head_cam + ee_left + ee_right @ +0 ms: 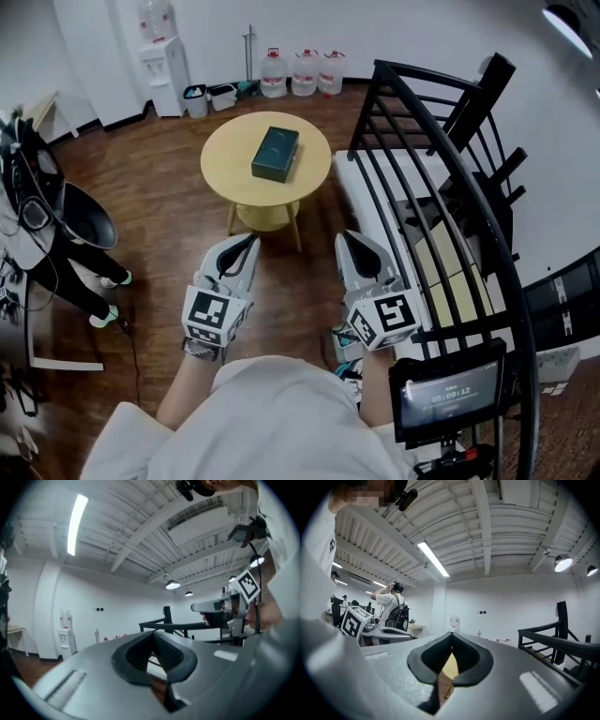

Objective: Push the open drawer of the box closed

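Observation:
A dark green box (275,154) lies on the round yellow table (234,178) ahead of me; from here I cannot tell how its drawer stands. My left gripper (246,242) and right gripper (352,238) are held side by side close to my body, over the wood floor, well short of the table. Both point upward and away, so the gripper views show mostly ceiling and walls. The left gripper (152,635) is shut with nothing between its jaws. The right gripper (451,635) is also shut and empty. The box is in neither gripper view.
A black metal railing (441,159) curves along my right, with a white platform (361,187) under it. A small screen (450,396) is mounted at lower right. Water bottles (304,71) and a dispenser (164,66) stand at the far wall. A dark chair (80,216) is left. A person (391,609) stands far off.

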{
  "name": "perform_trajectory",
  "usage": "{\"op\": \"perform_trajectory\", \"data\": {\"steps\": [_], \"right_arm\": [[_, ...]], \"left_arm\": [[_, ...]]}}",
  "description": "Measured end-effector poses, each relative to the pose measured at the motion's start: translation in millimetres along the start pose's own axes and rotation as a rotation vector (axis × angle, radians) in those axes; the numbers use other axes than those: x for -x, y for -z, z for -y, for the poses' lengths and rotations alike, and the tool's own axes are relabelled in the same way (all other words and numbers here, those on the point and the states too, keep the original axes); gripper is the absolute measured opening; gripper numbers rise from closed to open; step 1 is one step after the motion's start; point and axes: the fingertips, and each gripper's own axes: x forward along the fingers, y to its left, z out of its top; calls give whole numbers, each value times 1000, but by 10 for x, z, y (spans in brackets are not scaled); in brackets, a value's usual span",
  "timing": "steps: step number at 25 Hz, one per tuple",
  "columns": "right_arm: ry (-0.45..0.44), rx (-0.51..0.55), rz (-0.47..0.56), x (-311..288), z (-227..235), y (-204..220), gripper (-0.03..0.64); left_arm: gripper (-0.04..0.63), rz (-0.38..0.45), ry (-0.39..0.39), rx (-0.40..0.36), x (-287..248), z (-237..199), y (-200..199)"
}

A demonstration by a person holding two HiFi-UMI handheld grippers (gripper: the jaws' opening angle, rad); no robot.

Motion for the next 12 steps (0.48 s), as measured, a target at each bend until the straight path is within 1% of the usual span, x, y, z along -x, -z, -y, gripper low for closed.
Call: {"op": "perform_trajectory", "data": {"steps": [6, 12], "right_arm": [[9, 29, -30, -89, -27, 57, 2], [10, 19, -58, -85, -35, 126, 2]], "left_arm": [[6, -8, -9, 15, -26, -76, 62], [6, -29, -1, 35, -37, -53, 139]]}}
